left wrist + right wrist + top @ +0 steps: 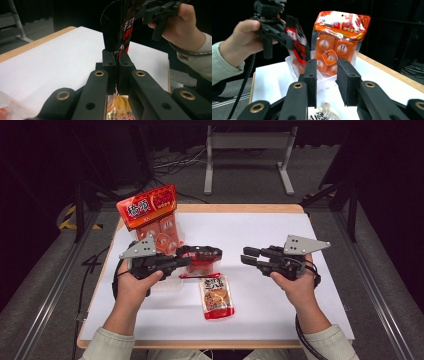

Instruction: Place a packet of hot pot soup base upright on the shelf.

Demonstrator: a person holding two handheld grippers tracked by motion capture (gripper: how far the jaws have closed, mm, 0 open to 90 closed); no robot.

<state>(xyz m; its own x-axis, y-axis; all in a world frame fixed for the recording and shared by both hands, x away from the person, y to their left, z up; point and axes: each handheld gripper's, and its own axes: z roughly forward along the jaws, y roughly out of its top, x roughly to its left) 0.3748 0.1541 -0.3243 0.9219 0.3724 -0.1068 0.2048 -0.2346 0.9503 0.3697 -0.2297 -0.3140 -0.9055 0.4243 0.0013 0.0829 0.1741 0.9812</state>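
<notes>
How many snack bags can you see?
3. An orange bag stands upright in the clear tray at the back left. The left gripper pinches a red and black bag. A third pouch lies flat on the table. More may hide behind these.

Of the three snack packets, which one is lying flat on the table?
The small red pouch at the front lies flat. The big orange bag stands in the clear bin, and the left gripper holds the red-and-black packet.
</notes>
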